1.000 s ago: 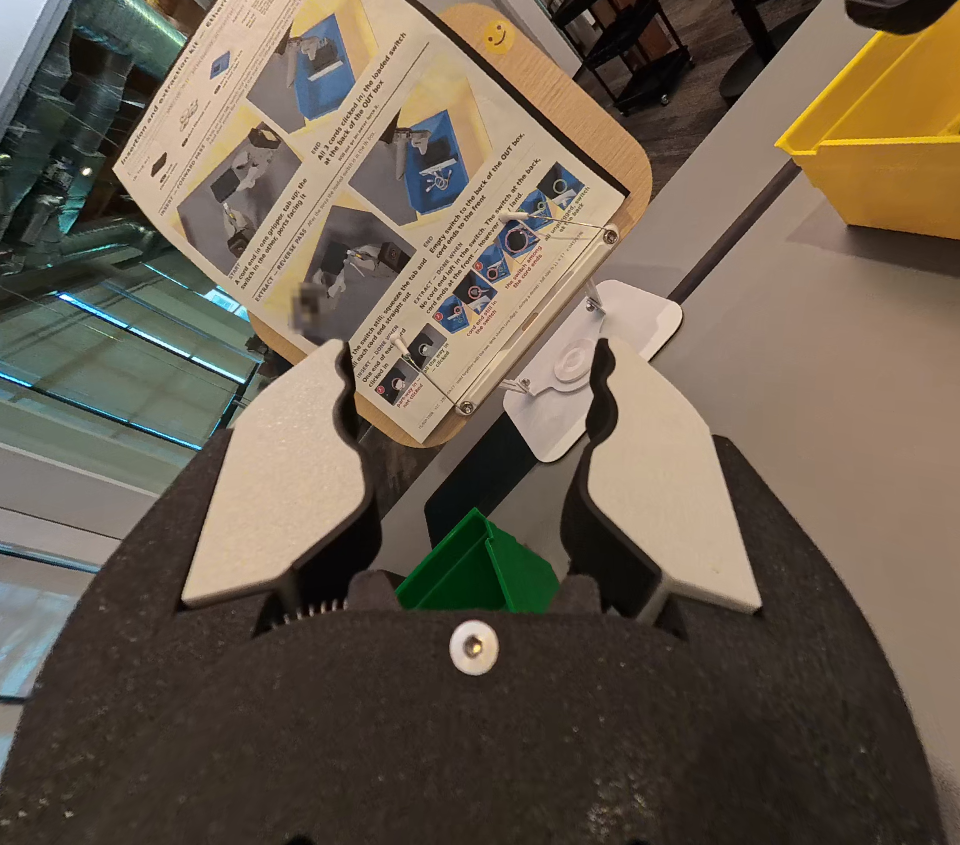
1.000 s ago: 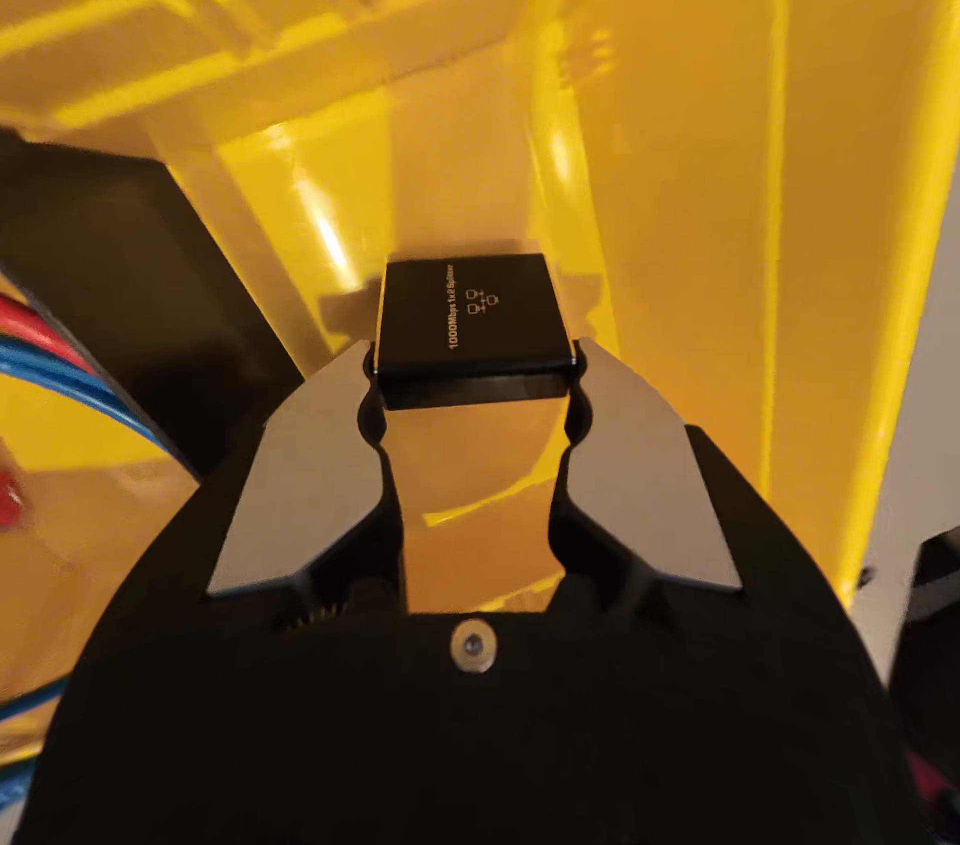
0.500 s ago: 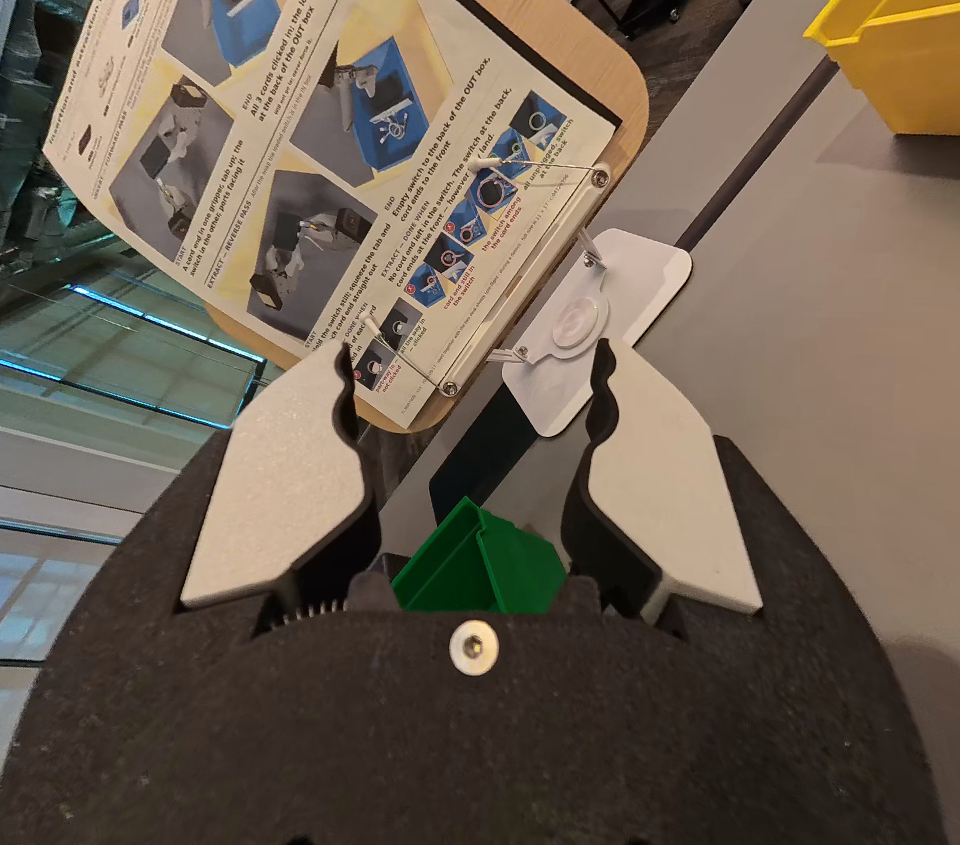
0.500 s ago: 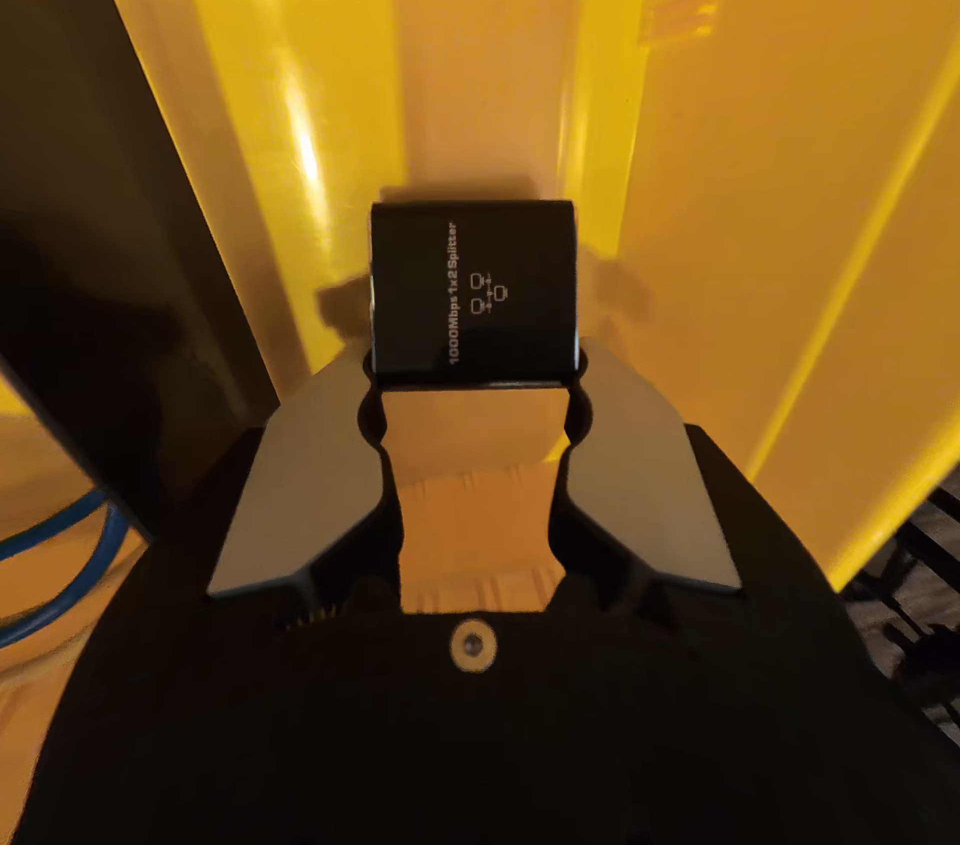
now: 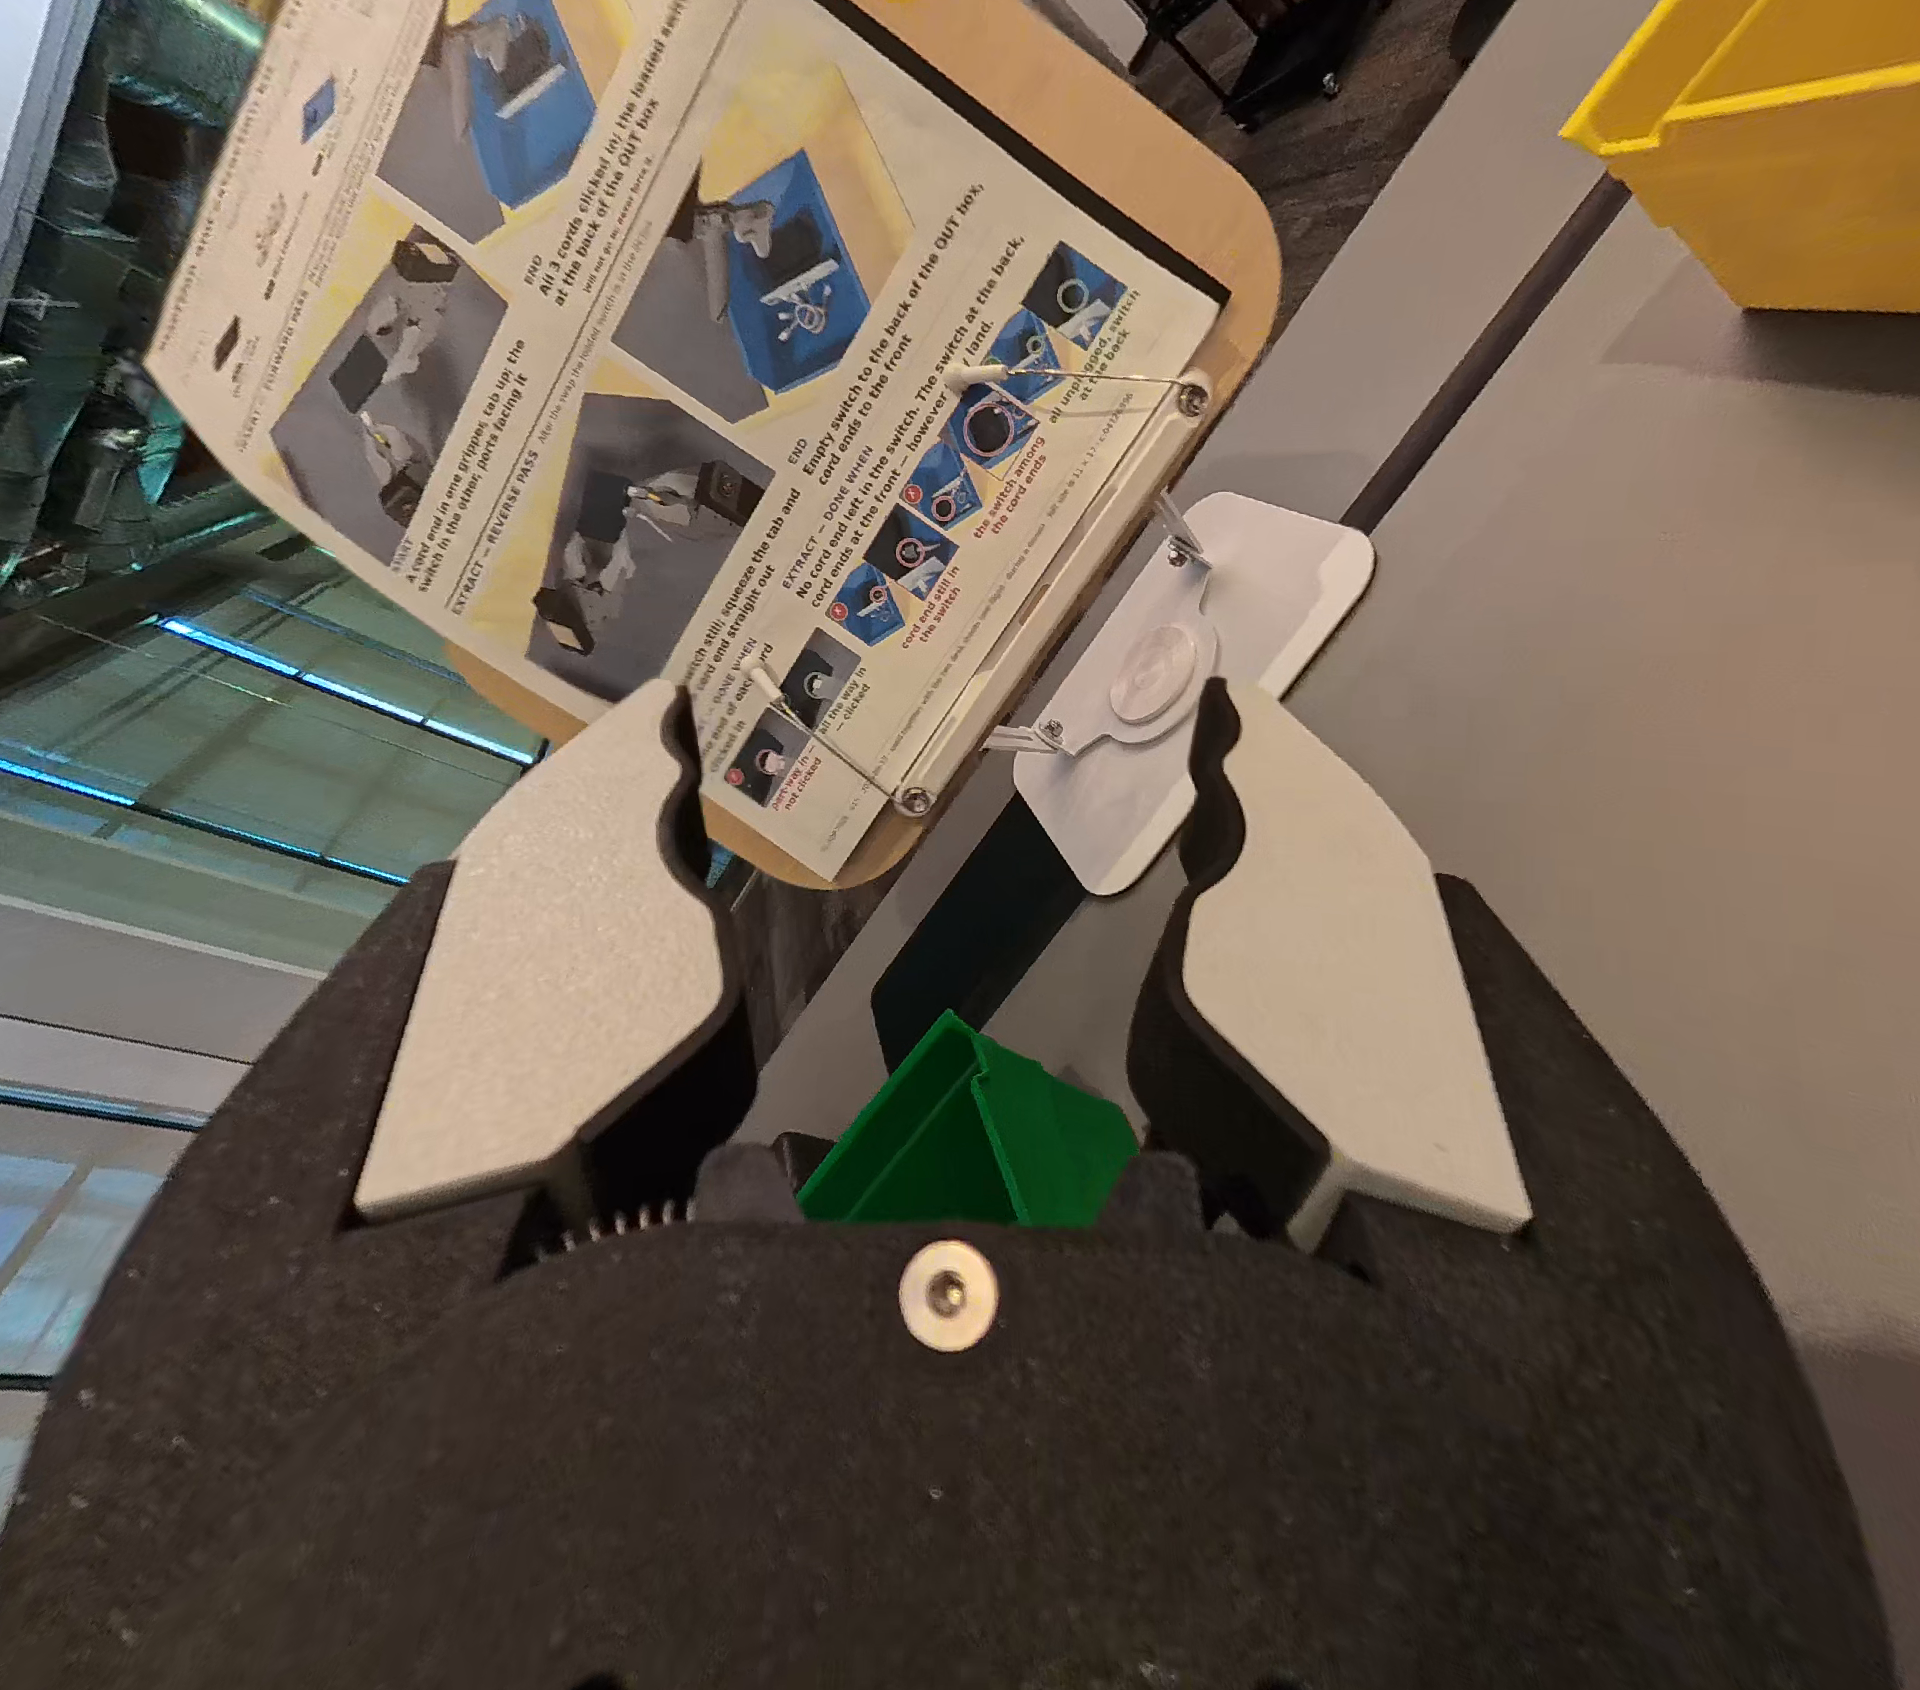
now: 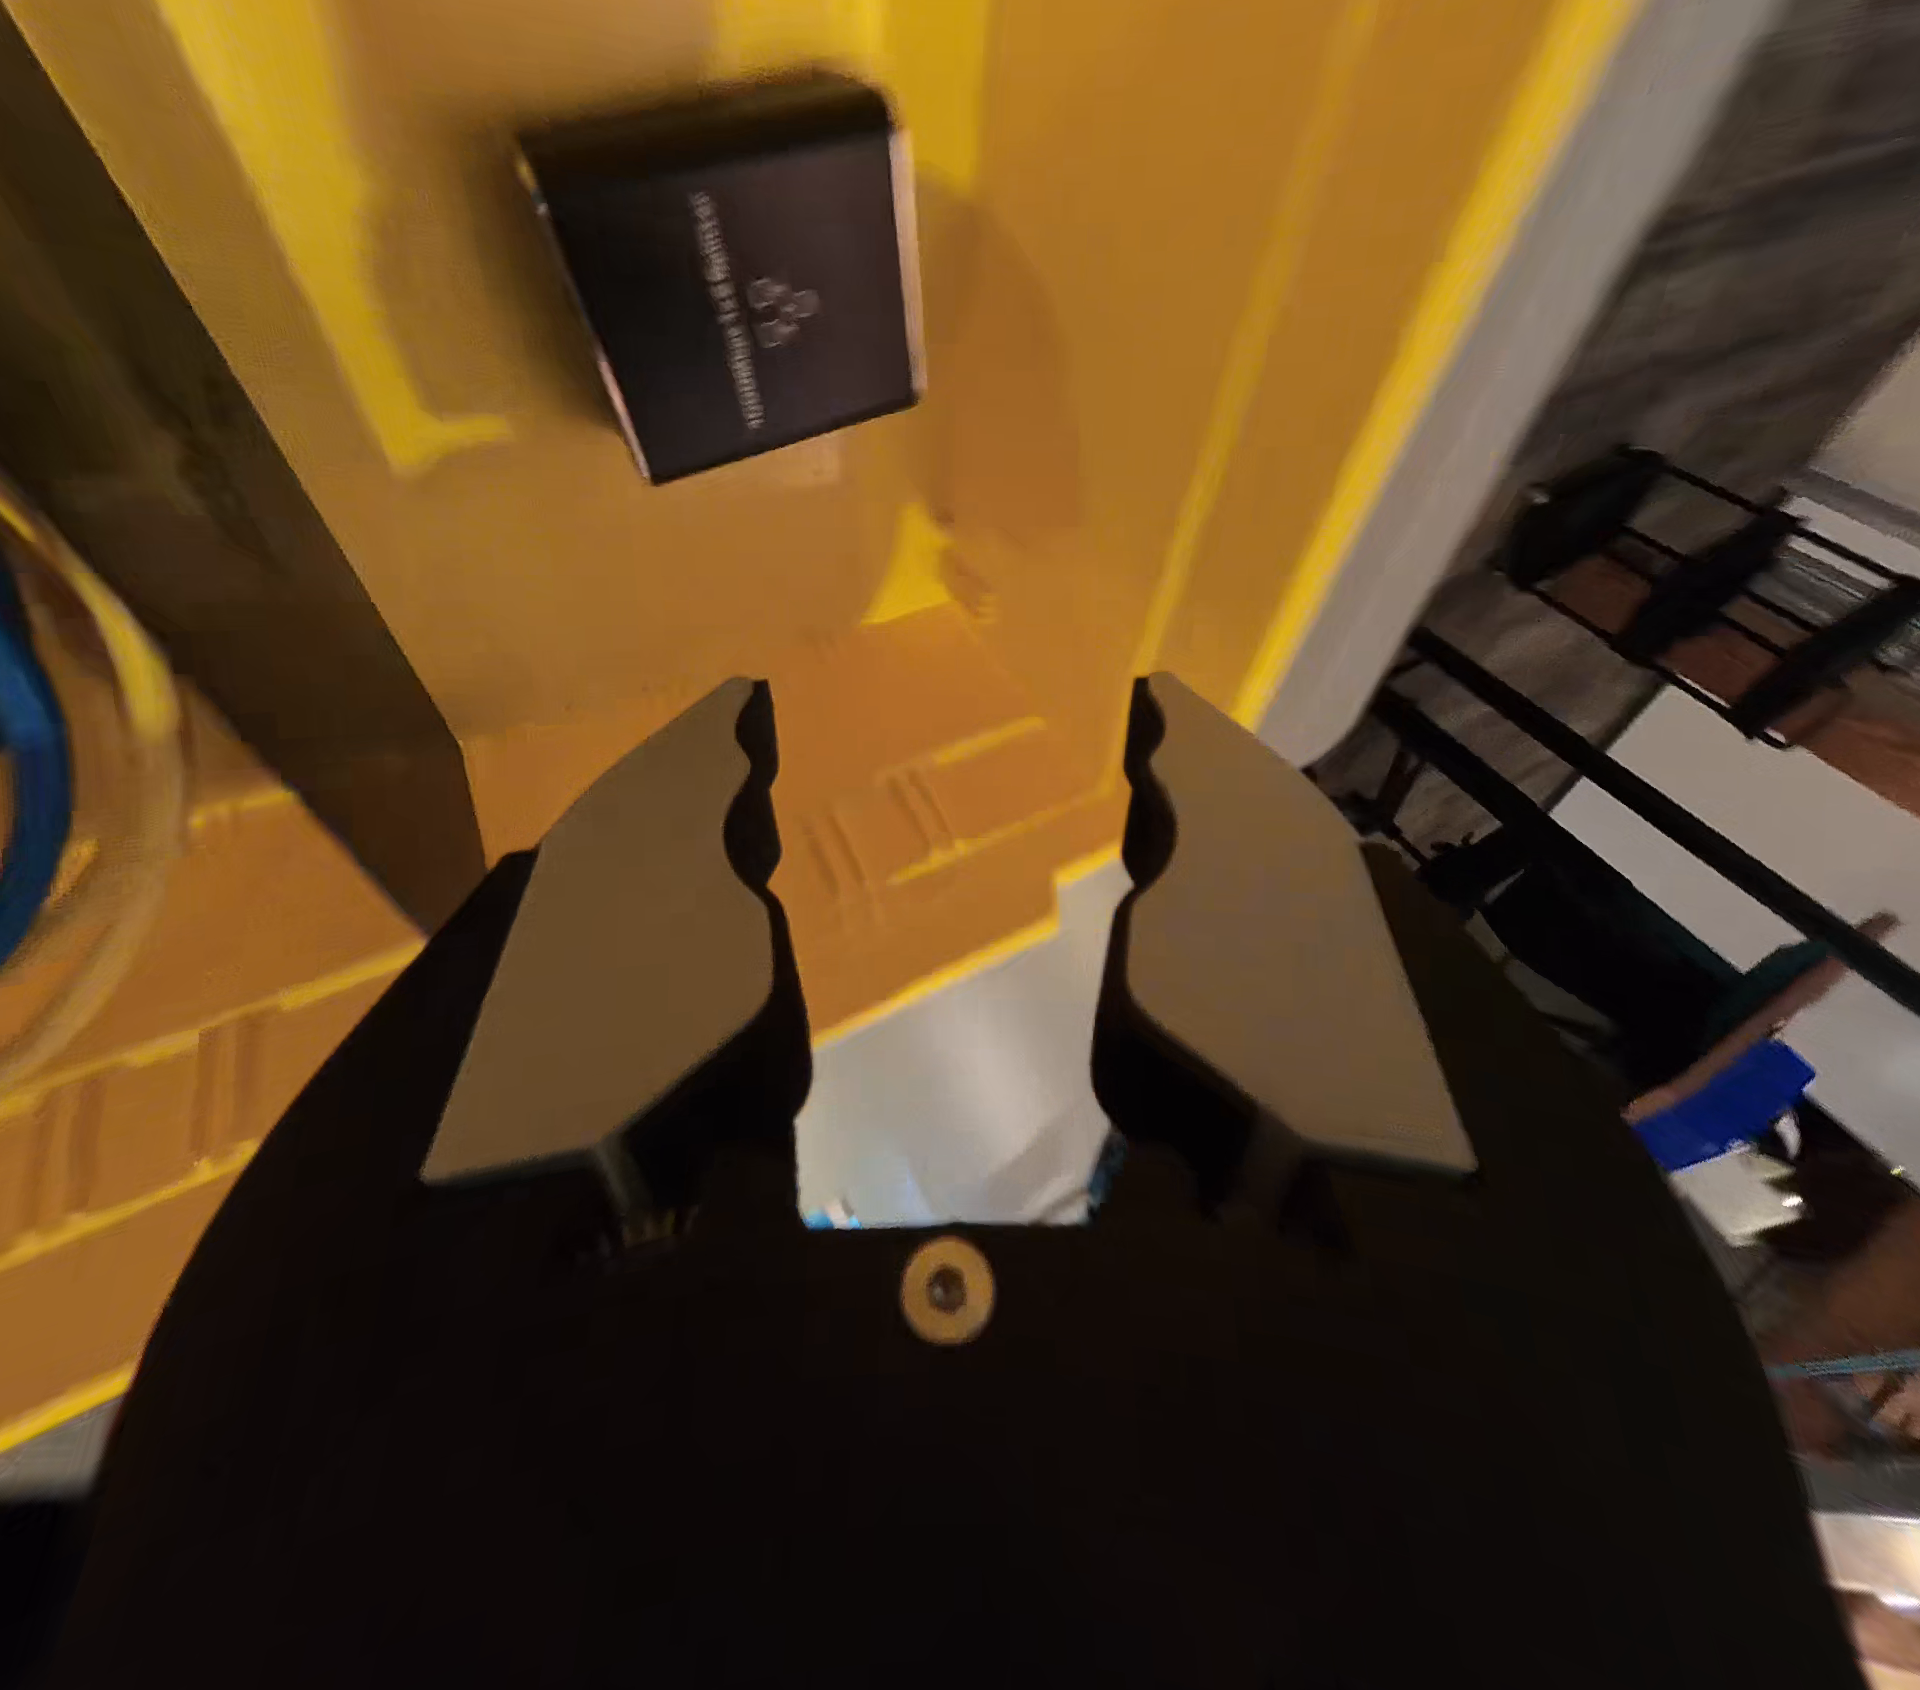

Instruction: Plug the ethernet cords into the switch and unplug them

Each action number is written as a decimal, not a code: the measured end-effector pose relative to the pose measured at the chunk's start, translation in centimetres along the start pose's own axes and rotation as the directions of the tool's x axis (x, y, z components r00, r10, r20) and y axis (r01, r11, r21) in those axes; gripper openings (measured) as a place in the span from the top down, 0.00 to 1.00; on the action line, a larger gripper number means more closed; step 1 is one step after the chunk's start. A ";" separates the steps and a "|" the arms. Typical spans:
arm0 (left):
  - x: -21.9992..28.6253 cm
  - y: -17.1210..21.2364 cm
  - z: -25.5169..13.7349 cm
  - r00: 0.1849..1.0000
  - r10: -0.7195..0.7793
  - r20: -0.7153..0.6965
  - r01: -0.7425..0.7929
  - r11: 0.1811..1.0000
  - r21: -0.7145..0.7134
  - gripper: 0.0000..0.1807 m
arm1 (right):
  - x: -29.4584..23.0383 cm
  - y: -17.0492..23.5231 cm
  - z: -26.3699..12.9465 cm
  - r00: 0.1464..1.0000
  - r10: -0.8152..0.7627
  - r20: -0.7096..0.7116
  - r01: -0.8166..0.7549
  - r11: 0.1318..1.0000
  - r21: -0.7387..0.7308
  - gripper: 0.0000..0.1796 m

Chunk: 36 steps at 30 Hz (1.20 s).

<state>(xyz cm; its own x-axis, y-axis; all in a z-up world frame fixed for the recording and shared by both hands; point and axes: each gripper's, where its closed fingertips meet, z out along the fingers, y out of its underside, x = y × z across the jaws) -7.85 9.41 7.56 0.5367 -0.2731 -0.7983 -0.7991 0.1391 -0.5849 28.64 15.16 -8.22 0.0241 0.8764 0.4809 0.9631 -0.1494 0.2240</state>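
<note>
The small black switch [image 6: 732, 274] lies free on the floor of the yellow bin [image 6: 1122, 134], tilted, well beyond my right gripper [image 6: 951, 705]. The right gripper is open and empty, above the bin's near edge. A blue ethernet cord [image 6: 26, 767] shows at the far left of the right wrist view, blurred. My left gripper [image 5: 940, 705] is open and empty above the grey table [image 5: 1621, 705], facing an instruction sheet on a wooden board [image 5: 665, 310]. No cord is in either gripper.
A dark divider [image 6: 197, 435] stands in the yellow bin left of the switch. The yellow bin's corner [image 5: 1766, 113] shows at the upper right of the left wrist view. A green bin [image 5: 966, 1131] lies under the left gripper. A white stand base [image 5: 1226, 674] holds the board. Black racks [image 6: 1683, 632] stand off the table. The grippers' ends are close to 40 cm from one another. From the right gripper's tips to the small black switch [image 6: 732, 274] is close to 7 cm.
My right gripper has let go of the switch and pulled back; the switch now lies tilted on the bin floor. The left gripper has shifted slightly, staying open.
</note>
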 end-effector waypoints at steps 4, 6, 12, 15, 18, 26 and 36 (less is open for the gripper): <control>-3.0 0.2 -2.0 0.997 -0.081 0.002 0.081 0.997 0.002 0.51 | 2.9 0.8 -9.2 0.837 0.532 -0.126 -0.460 0.810 0.363 0.65; -3.8 1.5 -3.3 0.988 -0.146 -0.056 0.143 0.988 -0.057 0.53 | 1.5 2.7 -12.8 0.586 0.809 0.041 -0.726 0.503 0.469 0.66; -4.5 6.7 -8.5 0.895 -0.381 -0.231 0.307 0.903 -0.300 0.60 | -6.7 5.6 -11.3 0.102 0.947 0.305 -0.949 0.001 0.315 0.87; -6.6 10.7 -10.6 0.900 -0.407 -0.153 0.318 0.856 -0.407 0.60 | -9.9 8.1 -8.4 0.063 0.967 0.247 -0.995 0.040 0.096 0.74; -9.1 14.8 -12.3 0.873 -0.486 -0.031 0.413 0.772 -0.483 0.62 | -11.3 8.0 -6.8 0.039 0.949 0.314 -0.999 0.028 0.038 0.74; -11.0 24.1 -15.0 0.745 -0.646 0.167 0.572 0.488 -0.659 0.65 | -14.2 6.3 -6.0 0.005 0.900 0.435 -0.989 0.068 -0.129 0.84; -10.3 18.8 -12.0 0.782 -0.622 -0.039 0.514 0.679 -0.524 0.67 | -14.6 3.4 -17.4 0.669 0.742 0.026 -0.584 0.504 0.637 0.68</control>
<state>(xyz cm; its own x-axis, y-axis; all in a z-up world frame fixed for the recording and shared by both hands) -31.69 3.42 6.50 0.9063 -0.3370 -0.2551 -0.4087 -0.5446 -0.7324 26.89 -6.11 0.33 0.7380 0.4875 0.4666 0.6423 -0.2954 -0.7072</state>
